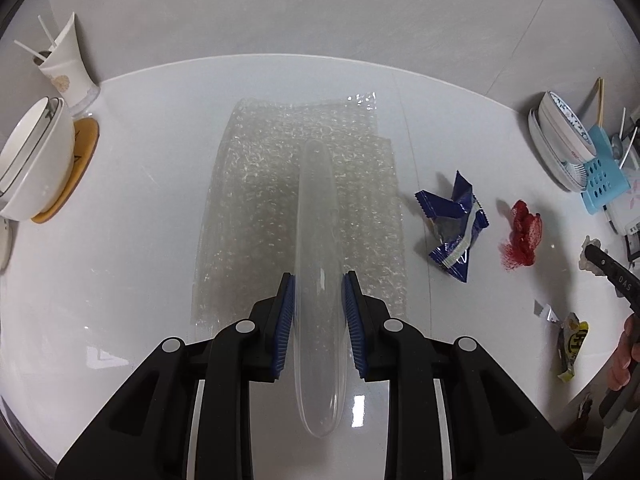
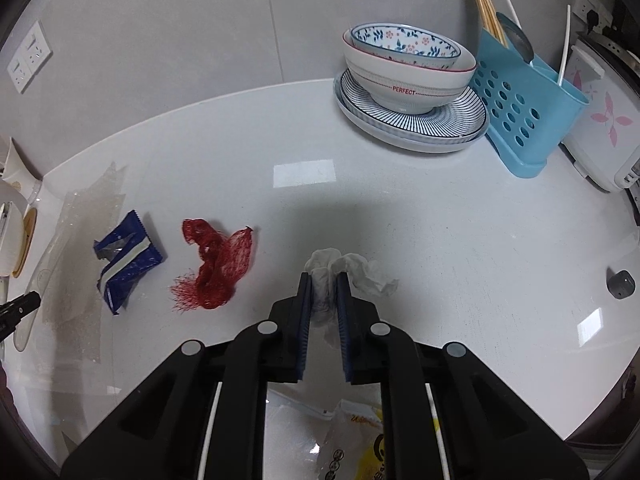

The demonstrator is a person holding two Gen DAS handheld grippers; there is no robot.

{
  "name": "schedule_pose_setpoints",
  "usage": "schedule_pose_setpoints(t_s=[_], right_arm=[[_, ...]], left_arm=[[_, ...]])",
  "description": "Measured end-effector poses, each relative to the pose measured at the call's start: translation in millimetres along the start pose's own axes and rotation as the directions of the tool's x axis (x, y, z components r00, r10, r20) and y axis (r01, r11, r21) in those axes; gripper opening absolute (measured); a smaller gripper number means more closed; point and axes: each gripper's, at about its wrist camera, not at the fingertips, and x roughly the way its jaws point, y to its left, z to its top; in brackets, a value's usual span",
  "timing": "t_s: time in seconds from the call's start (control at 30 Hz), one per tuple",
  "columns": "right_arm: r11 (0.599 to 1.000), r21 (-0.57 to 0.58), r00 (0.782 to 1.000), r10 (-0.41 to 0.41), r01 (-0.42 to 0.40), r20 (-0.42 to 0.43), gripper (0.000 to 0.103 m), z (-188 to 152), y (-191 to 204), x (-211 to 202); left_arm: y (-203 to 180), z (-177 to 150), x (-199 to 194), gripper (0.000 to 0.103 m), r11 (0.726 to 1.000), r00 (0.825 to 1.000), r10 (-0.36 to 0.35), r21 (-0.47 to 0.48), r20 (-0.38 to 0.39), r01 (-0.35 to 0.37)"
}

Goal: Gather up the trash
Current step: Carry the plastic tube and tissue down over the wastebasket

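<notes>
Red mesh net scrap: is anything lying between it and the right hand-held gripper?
No. The right hand-held gripper grips crumpled white tissue; bare white countertop separates it from the red mesh net scrap.

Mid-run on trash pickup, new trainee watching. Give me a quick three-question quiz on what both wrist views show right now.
1. True or false: the right gripper is shut on a crumpled white tissue.
2. What does the left gripper hold between its fingers? A) blue wrapper B) clear plastic lid C) red net
3. Fill in: the red net lies between the tissue and the ____ wrapper.

Key: 1 true; 2 B, the clear plastic lid held on edge above the bubble wrap; 3 blue.
</notes>
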Motion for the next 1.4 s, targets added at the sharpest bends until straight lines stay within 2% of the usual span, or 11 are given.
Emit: schedule_pose_setpoints(t_s=[0.6,1.4], right_arm=[[0.998,-0.024,0.995,0.066,-0.065,0.079,0.012,-27,11,-63],[0.986,-0.114,0.984,0.131,-0.118,0.118,0.012,-103,38,-121]], left_arm=[[-22,-35,-39,0.025,0.999,0.998,-0.033,0.008,0.052,0.033],[-54,-107,-97,0.024,0.998,0.992,-0.062,0.034,0.108,0.058]])
